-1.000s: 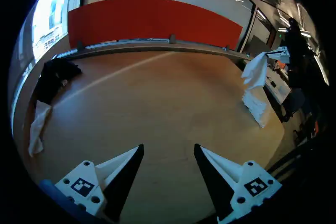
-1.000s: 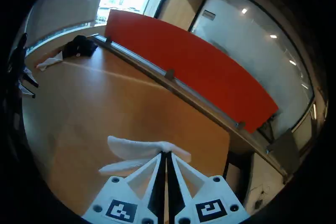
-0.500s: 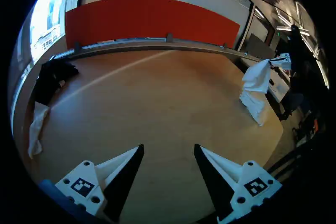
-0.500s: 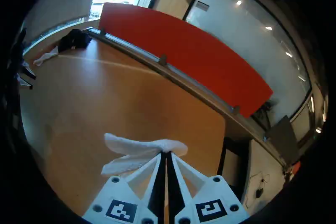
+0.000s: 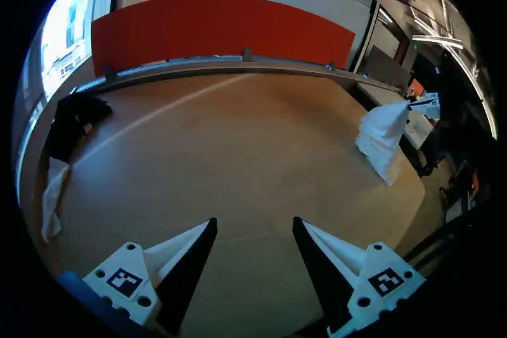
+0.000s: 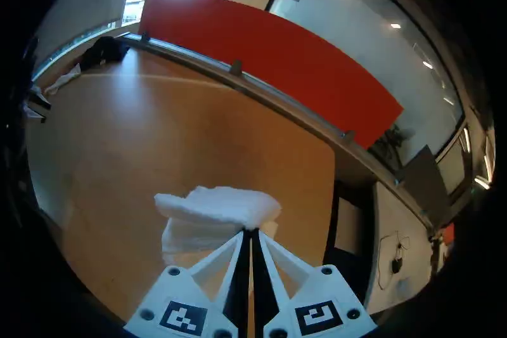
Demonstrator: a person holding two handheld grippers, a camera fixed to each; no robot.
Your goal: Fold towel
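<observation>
Right hand-held gripper (image 6: 251, 236) pinches the hanging white cloth towel (image 6: 215, 208); left hand-held gripper (image 5: 253, 230) spread; next, probably lay it flat.

the right gripper (image 6: 251, 232) has its fingers (image 6: 218, 265) pressed together on a bunched white towel (image 6: 215, 206) over the wooden bench (image 6: 158, 125).

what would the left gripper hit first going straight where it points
Probably the bare wooden tabletop, well short of the red divider; the left gripper is open, the white towel off right.
</observation>
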